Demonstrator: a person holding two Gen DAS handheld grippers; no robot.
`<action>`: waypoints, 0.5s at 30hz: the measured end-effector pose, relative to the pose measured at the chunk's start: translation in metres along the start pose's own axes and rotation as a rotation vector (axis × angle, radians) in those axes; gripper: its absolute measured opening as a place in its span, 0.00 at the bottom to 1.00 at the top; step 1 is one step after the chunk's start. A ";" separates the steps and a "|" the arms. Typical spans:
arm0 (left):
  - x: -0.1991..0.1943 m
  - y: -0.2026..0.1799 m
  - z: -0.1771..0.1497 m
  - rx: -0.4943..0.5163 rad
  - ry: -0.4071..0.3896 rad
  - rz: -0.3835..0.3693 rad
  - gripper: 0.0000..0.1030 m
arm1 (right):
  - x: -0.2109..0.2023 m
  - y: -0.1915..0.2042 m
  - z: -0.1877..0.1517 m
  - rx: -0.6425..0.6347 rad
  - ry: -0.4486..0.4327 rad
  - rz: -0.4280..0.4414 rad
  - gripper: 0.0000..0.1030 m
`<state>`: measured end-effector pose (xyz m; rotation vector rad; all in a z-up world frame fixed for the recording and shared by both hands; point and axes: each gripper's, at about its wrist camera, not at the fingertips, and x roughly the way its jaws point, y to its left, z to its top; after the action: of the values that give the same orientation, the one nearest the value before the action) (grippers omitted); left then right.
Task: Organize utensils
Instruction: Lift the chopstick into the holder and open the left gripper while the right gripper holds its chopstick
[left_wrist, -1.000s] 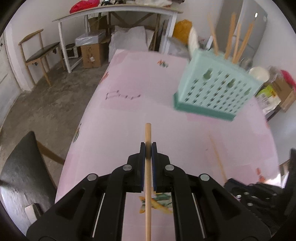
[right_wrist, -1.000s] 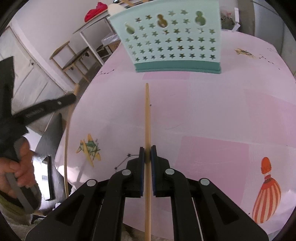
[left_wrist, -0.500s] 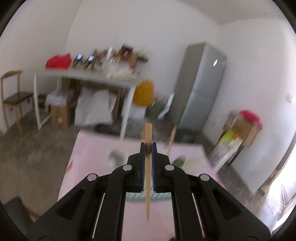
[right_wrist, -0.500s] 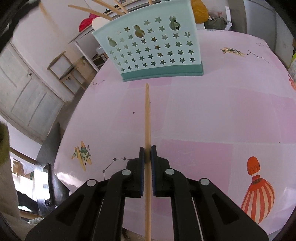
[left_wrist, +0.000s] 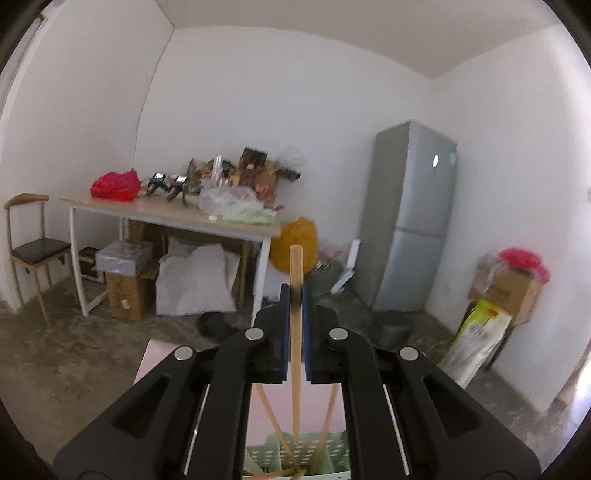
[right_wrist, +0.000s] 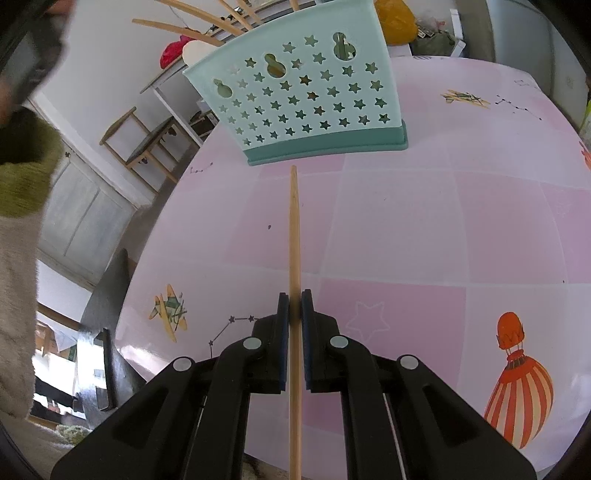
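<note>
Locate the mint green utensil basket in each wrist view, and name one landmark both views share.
Left wrist: the mint green utensil basket sits at the bottom centre, only its rim showing between the jaws, below the held chopstick.
Right wrist: it stands upright at top centre on the pink table, its star-cut wall facing the camera.
Shared landmark: the yellow bag on the floor beyond the table.

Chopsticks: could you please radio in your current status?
Left claw shut on chopstick, upright over holder. Right claw shut on second chopstick, short of holder. Nothing blocking.

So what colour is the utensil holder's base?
Darker teal under a mint utensil holder; right wrist view.
</note>
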<state>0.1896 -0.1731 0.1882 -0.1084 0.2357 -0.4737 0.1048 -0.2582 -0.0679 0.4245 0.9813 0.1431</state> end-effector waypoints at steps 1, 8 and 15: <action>0.009 -0.001 -0.009 -0.003 0.017 0.010 0.05 | -0.001 0.000 0.000 0.000 -0.002 0.000 0.07; 0.027 0.008 -0.049 0.005 0.089 0.012 0.05 | -0.003 -0.003 0.000 0.006 -0.006 -0.002 0.07; 0.004 0.017 -0.056 0.005 0.105 -0.002 0.20 | -0.003 -0.001 -0.001 0.007 -0.004 -0.005 0.07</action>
<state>0.1869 -0.1626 0.1304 -0.0794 0.3373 -0.4827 0.1023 -0.2593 -0.0665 0.4289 0.9787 0.1341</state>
